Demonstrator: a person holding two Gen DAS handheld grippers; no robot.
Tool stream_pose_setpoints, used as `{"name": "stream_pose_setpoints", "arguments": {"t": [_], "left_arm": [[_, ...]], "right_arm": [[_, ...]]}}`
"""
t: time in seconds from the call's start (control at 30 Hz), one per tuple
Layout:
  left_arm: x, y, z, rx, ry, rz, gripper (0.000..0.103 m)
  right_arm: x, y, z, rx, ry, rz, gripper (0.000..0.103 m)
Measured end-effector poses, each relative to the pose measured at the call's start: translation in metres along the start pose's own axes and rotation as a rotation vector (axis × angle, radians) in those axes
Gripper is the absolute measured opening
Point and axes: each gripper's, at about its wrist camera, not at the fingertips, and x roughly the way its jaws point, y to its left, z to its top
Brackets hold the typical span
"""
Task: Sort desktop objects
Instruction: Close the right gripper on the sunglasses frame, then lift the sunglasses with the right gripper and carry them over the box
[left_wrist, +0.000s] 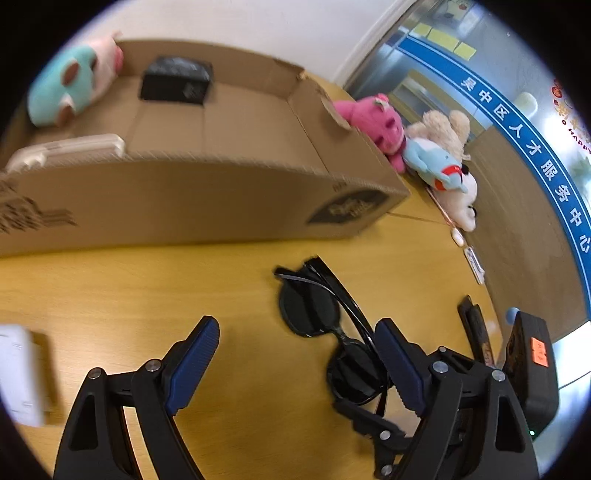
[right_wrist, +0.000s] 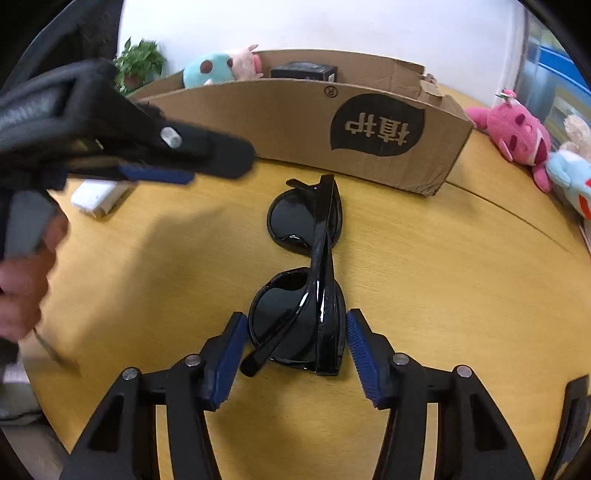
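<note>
Hovering L gripper (left_wrist: 295, 363) spread, nothing between pads, sunglasses (left_wrist: 325, 314) just beside its R pad, short of cardboard box (left_wrist: 207, 199) | R wrist view: R gripper (right_wrist: 295, 354) half-closed astride near lens, contact unclear | box holds plush, black case; sunglasses, white item left.

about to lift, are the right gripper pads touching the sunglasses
Cannot tell. In the right wrist view the right gripper straddles the sunglasses, pads right at the frame, neither gap nor contact plain.
</note>
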Motion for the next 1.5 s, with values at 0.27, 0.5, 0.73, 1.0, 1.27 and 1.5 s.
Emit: {"name": "stream_pose_setpoints", "arguments": {"t": [0.27, 0.5, 0.73, 1.0, 1.27, 1.5], "left_arm": [[0.031, -0.013, -0.001, 0.016, 0.073, -0.046, 0.078], [0.034, -0.015, -0.003, 0.018, 0.076, -0.075, 0.048], [0.033, -0.022, -0.007, 0.051, 0.101, -0.113, 0.017], [0.033, -0.019, -0.008, 0.004, 0.121, -0.130, 0.015], [0.013, -0.028, -0.003, 0.037, 0.074, -0.131, 0.014], [-0.033, -0.056, 0.019, 0.146, -0.039, -0.117, 0.014]], "right_arm": [[-0.003, 0.000, 0.005, 0.053, -0.029, 0.063, 0.054], [-0.005, 0.001, 0.003, 0.069, -0.048, 0.085, 0.053], [-0.005, 0.012, 0.004, 0.053, -0.052, 0.098, 0.052], [-0.005, 0.013, 0.002, 0.053, -0.053, 0.103, 0.052], [-0.018, 0.020, 0.005, 0.041, -0.093, 0.109, 0.052], [-0.061, 0.024, 0.028, 0.027, -0.221, 0.112, 0.052]]}}
